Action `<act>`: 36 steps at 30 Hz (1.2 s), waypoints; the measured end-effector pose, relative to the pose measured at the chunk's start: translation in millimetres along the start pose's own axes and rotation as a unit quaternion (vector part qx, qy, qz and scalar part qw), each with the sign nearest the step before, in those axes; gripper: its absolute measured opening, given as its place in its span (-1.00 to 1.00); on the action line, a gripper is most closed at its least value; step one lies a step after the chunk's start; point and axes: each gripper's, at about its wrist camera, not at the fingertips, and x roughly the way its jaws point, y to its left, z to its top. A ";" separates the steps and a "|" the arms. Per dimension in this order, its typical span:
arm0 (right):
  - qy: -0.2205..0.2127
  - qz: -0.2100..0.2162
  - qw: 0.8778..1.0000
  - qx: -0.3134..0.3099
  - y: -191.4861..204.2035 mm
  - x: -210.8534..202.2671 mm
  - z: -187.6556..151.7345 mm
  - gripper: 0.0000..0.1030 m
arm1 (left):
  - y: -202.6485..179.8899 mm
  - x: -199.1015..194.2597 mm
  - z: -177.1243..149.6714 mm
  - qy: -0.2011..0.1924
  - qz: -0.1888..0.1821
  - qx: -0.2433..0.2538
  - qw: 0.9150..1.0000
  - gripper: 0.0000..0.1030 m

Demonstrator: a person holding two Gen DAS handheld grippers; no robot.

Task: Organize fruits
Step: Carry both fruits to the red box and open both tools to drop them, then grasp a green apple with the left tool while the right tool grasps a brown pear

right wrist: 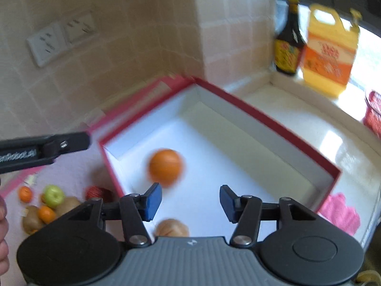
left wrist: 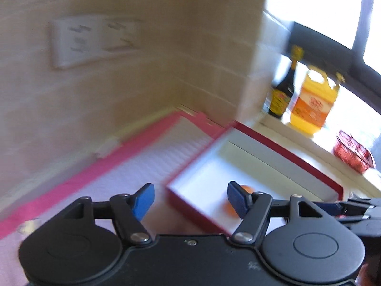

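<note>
A red box point(right wrist: 273, 124) with a white inside lies on the counter. An orange point(right wrist: 166, 167), blurred, is inside it near the left wall, and a tan fruit point(right wrist: 171, 229) lies at its near end. My right gripper point(right wrist: 190, 201) is open and empty above the box, just in front of the orange. Left of the box, a pile of fruit lies on the pink mat: a green apple point(right wrist: 53, 195), small oranges point(right wrist: 46, 213), kiwis point(right wrist: 31, 221) and a red fruit point(right wrist: 95, 193). My left gripper point(left wrist: 190, 201) is open and empty over the box's near-left corner point(left wrist: 181, 195); the orange point(left wrist: 232, 208) shows behind its right finger.
A dark sauce bottle point(right wrist: 288, 45) and a yellow oil jug point(right wrist: 331, 54) stand on the window ledge at the back right. A red container point(right wrist: 373, 112) sits at the far right. A pink cloth point(right wrist: 340, 212) lies right of the box. Tiled walls close the left and back.
</note>
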 end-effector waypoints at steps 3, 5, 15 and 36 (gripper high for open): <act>-0.016 0.029 0.999 -0.023 24.4 -9.9 13.6 0.09 | 39.3 -46.5 -0.7 -0.024 0.048 -0.032 0.998 0.56; -0.022 0.057 0.998 -0.033 41.2 -16.0 23.0 0.09 | 62.9 -74.8 -1.9 -0.037 0.079 -0.054 0.995 0.56; -0.019 0.145 0.980 -0.133 142.1 -21.1 32.7 0.09 | 150.9 -173.7 -42.0 -0.067 0.193 -0.133 0.970 0.57; 0.169 0.186 0.945 -0.209 192.0 48.5 -78.2 0.01 | 103.7 -74.4 -189.7 0.098 0.017 -0.073 0.992 0.57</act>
